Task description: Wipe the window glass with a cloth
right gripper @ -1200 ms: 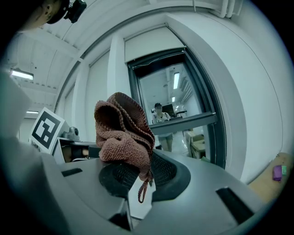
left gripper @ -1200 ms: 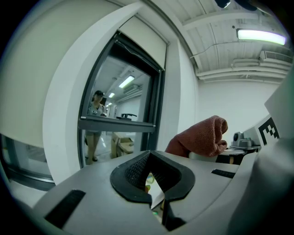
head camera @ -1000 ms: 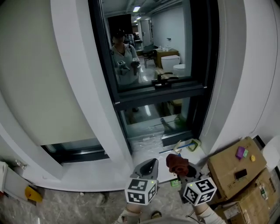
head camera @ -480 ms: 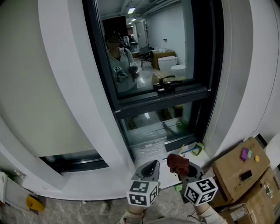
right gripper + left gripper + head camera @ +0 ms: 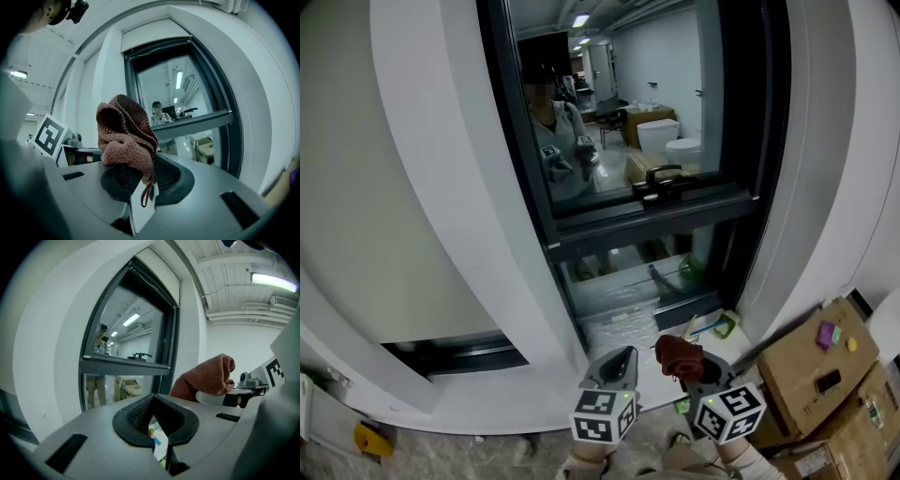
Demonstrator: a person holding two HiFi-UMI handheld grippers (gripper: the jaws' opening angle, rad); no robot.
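Note:
A dark-framed window [image 5: 619,112] with reflective glass stands ahead, a black handle [image 5: 661,178] on its crossbar. The same window [image 5: 129,333] fills the left of the left gripper view and stands as window [image 5: 187,103] in the right gripper view. My right gripper [image 5: 686,367] is shut on a bunched reddish-brown cloth [image 5: 678,354], which stands up from its jaws as cloth [image 5: 127,136]. My left gripper [image 5: 617,364] sits beside it, jaws closed with nothing between them; the cloth [image 5: 208,378] shows at its right. Both grippers hang low, well short of the glass.
Cardboard boxes [image 5: 811,361] with small purple and yellow items stand at the lower right. Papers and a green object [image 5: 717,325] lie on the sill below the lower pane. A white curved wall [image 5: 403,216] borders the window's left; a yellow object [image 5: 370,439] lies at bottom left.
The view has drawn slightly nearer the window, whose frame looms larger. Both grippers and the cloth stay in nearly the same place at the bottom.

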